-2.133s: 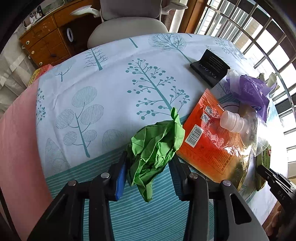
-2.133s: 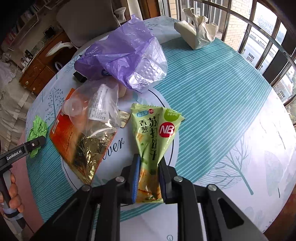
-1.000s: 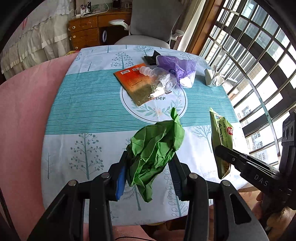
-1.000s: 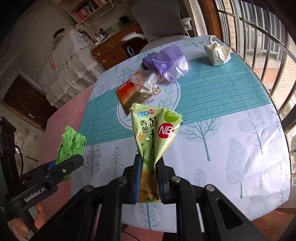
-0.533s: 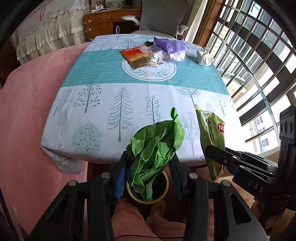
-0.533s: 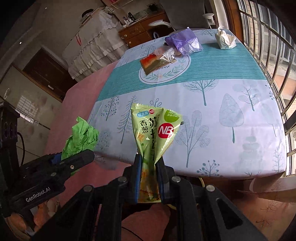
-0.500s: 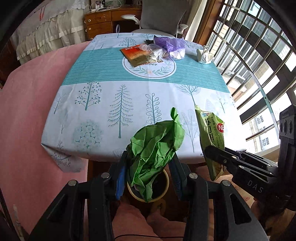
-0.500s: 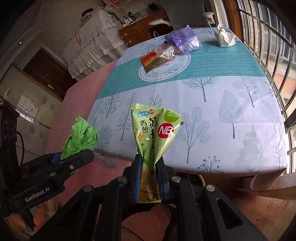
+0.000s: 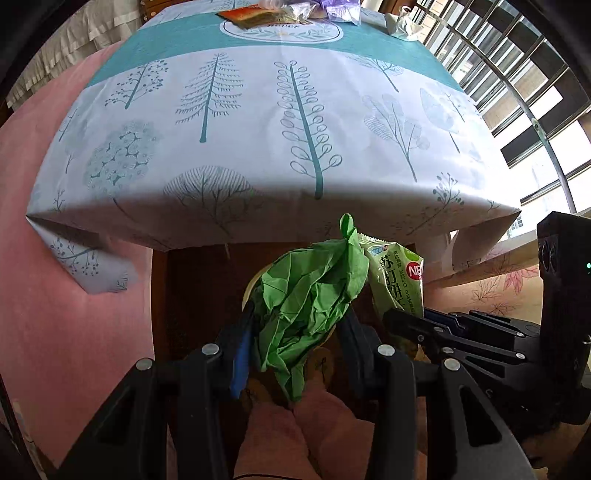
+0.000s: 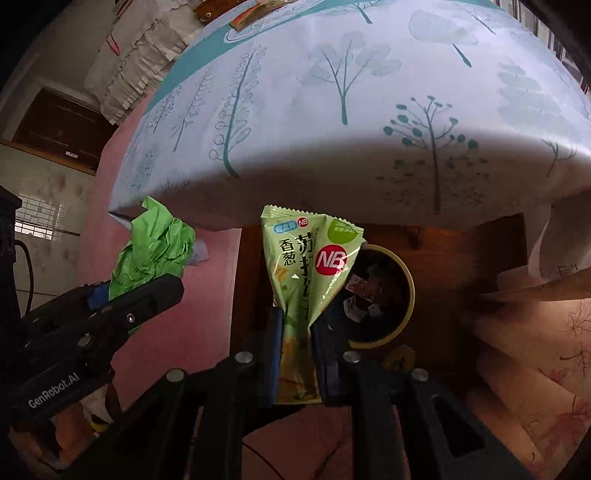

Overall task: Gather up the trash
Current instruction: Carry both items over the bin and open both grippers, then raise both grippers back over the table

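Note:
My left gripper (image 9: 301,317) is shut on a crumpled green paper (image 9: 306,295), pointing steeply down in front of the table's near edge. Beside it on the right, my right gripper (image 10: 297,321) is shut on the lower end of a green snack packet (image 10: 306,266), which stands upright. A round yellow-rimmed bin (image 10: 409,291) with scraps inside stands on the floor under the table edge, just behind and right of the packet. In the left wrist view the paper hides nearly all of the bin, and the packet (image 9: 400,280) shows next to it.
The table with a tree-print cloth (image 9: 258,129) overhangs just beyond both grippers. At its far end lie an orange packet (image 9: 251,14), a purple bag (image 9: 340,7) and a white tissue (image 9: 400,24). Pink floor (image 9: 74,295) lies left, window bars (image 9: 517,74) right.
Both grippers have drawn back off the table and sunk below its near edge, down toward the bin. Each keeps its hold, and the bin now shows large.

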Available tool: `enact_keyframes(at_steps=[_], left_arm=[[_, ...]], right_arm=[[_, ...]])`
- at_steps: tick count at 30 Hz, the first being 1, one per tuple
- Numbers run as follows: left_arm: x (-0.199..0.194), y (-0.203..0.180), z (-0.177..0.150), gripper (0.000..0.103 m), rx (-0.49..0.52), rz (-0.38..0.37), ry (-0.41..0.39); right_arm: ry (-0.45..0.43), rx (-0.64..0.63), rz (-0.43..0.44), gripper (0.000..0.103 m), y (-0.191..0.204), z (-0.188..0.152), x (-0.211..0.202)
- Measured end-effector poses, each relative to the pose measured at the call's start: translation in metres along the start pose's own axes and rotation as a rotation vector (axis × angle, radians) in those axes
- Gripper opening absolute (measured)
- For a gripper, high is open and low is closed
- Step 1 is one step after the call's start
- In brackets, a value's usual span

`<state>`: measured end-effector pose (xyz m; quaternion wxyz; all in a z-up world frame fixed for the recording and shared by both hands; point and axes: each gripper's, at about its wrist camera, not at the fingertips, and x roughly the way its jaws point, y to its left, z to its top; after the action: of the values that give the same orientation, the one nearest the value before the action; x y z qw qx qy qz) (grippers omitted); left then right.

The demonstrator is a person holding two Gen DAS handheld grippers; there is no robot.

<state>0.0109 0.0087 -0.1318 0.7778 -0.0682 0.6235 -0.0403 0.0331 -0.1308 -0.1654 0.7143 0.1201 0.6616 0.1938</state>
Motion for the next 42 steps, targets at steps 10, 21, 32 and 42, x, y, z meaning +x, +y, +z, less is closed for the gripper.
enact_keyframes(at_steps=[10,21,32,42], left_arm=[[0.154,0.016,-0.032,0.042,0.028,-0.006,0.123],[0.265,0.034,-0.038,0.061,0.042,0.018,0.118],[0.28,0.048,-0.046,0.102,0.014,0.032,0.124],[0.237,0.047,-0.043,0.102,0.003,0.037,0.09]], right_arm=[[0.067,0.207,-0.052,0.018,-0.075,-0.024,0.143],[0.049,0.327,-0.045,0.034,-0.134,-0.03,0.249],[0.021,0.328,-0.091,0.064,-0.143,-0.041,0.26],[0.014,0.322,-0.116,0.065,-0.123,-0.046,0.226]])
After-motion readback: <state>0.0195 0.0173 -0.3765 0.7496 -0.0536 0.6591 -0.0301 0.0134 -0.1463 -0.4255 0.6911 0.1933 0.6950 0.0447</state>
